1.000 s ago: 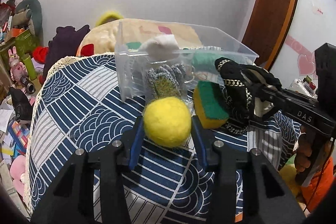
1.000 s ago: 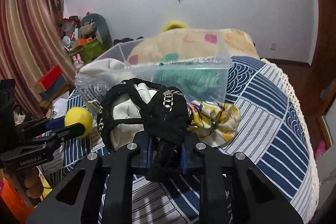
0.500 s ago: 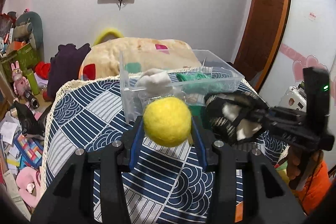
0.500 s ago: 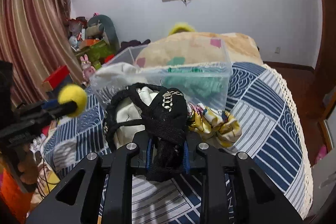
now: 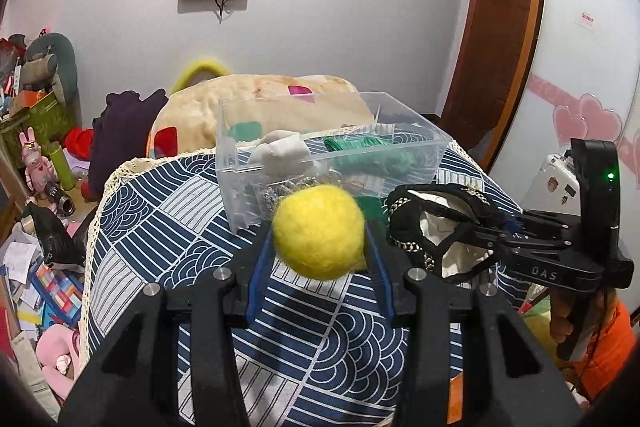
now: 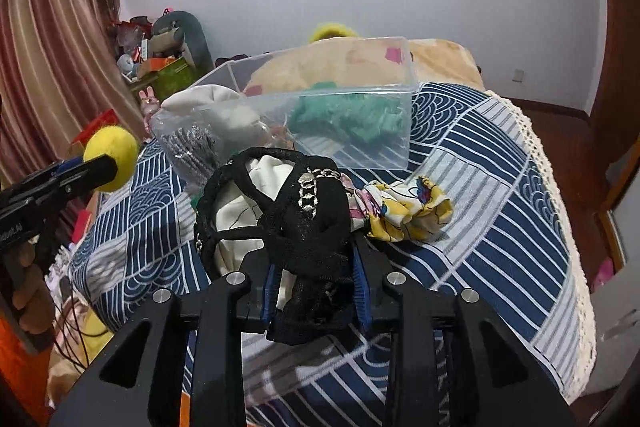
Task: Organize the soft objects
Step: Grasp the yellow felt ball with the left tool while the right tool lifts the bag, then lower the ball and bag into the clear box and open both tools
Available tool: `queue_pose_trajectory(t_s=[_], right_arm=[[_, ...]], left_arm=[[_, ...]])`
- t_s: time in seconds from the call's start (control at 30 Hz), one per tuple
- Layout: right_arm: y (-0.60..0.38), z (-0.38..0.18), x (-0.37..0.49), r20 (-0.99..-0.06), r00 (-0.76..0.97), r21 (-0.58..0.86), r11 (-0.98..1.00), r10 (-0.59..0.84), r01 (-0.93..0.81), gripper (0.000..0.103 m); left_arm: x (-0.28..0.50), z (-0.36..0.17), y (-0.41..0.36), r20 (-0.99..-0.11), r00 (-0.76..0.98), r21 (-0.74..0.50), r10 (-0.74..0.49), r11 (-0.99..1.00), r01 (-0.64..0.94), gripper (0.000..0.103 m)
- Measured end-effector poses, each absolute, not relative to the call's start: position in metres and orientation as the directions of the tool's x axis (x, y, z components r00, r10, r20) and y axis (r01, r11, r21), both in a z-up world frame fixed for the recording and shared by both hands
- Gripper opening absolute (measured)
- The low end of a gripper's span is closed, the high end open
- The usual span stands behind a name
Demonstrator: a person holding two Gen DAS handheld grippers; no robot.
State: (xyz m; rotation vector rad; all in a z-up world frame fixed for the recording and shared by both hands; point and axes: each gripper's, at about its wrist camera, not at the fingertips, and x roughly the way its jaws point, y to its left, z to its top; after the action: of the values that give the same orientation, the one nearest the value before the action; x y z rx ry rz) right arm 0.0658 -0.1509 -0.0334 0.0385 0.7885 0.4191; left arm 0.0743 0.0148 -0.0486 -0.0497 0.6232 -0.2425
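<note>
My left gripper [image 5: 318, 247] is shut on a yellow felt ball [image 5: 319, 231] and holds it in the air in front of the clear plastic bin [image 5: 280, 163]. The ball also shows in the right wrist view [image 6: 114, 157]. My right gripper [image 6: 314, 279] is shut on a black slipper with a cream lining and a metal chain [image 6: 296, 219], held above the table; the slipper shows at the right of the left wrist view [image 5: 440, 227]. The bin [image 6: 360, 131] holds a white soft item [image 5: 280, 153], a green knit item [image 6: 352, 119] and grey gloves [image 6: 192, 143].
A yellow floral scrunchie [image 6: 400, 211] lies on the blue patterned tablecloth [image 6: 500, 187] right of the slipper. A beige blanket [image 5: 272, 107] is behind the bin. Toys and clutter [image 5: 36, 147] fill the floor at the left. A wooden door [image 5: 492, 27] stands at the right.
Both grippers have risen from the table, carrying the yellow ball and the black slipper. The bin now sits lower and farther in both views.
</note>
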Motion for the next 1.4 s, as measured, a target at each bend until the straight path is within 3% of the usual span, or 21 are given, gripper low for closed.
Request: queue_pose_trajectory(t_s=[0.13,0.23,0.3,0.37,0.43,0.5,0.87,1.23,1.4], right_arm=[[-0.157,-0.029,0.061,-0.674,0.637,0.198,0.922,0.374,-0.333,0.054],[-0.161,-0.025,0.06,-0.654,0.654,0.205,0.922,0.379,-0.33,0.054],[-0.159,-0.023,0.059,-0.648,0.656,0.199,0.918,0.387,-0.344,0.05],[-0.153,-0.023,0.058,-0.65,0.655,0.174,0.915,0.385,-0.365,0.024],[-0.145,-0.026,0.06,-0.663,0.635,0.163,0.905,0.395,-0.393,0.023],[-0.14,-0.027,0.06,-0.66,0.646,0.143,0.908,0.383,-0.393,0.014],[-0.13,0.017,0.063,-0.538,0.712,0.163,0.884,0.452,-0.438,0.012],[-0.128,0.061,0.098,-0.417,0.799,0.164,0.9,0.434,-0.404,0.012],[-0.121,0.06,0.121,-0.433,0.785,0.177,0.896,0.443,-0.407,0.012]], left_arm=[[0.075,-0.05,0.014,-0.578,0.781,-0.114,-0.236,0.971,0.209,0.044],[0.076,-0.049,0.015,-0.576,0.783,-0.118,-0.235,0.972,0.205,0.044],[0.076,-0.048,0.016,-0.573,0.785,-0.12,-0.234,0.972,0.202,0.044],[0.076,-0.048,0.017,-0.574,0.786,-0.121,-0.232,0.973,0.199,0.044],[0.076,-0.049,0.017,-0.576,0.784,-0.123,-0.233,0.972,0.199,0.044],[0.077,-0.05,0.017,-0.579,0.781,-0.125,-0.233,0.972,0.198,0.044],[0.083,-0.034,0.019,-0.553,0.802,-0.115,-0.225,0.974,0.193,0.044],[0.127,-0.001,0.021,-0.504,0.843,-0.096,-0.185,0.983,0.158,0.044],[0.16,-0.001,0.023,-0.532,0.824,-0.123,-0.195,0.981,0.153,0.044]])
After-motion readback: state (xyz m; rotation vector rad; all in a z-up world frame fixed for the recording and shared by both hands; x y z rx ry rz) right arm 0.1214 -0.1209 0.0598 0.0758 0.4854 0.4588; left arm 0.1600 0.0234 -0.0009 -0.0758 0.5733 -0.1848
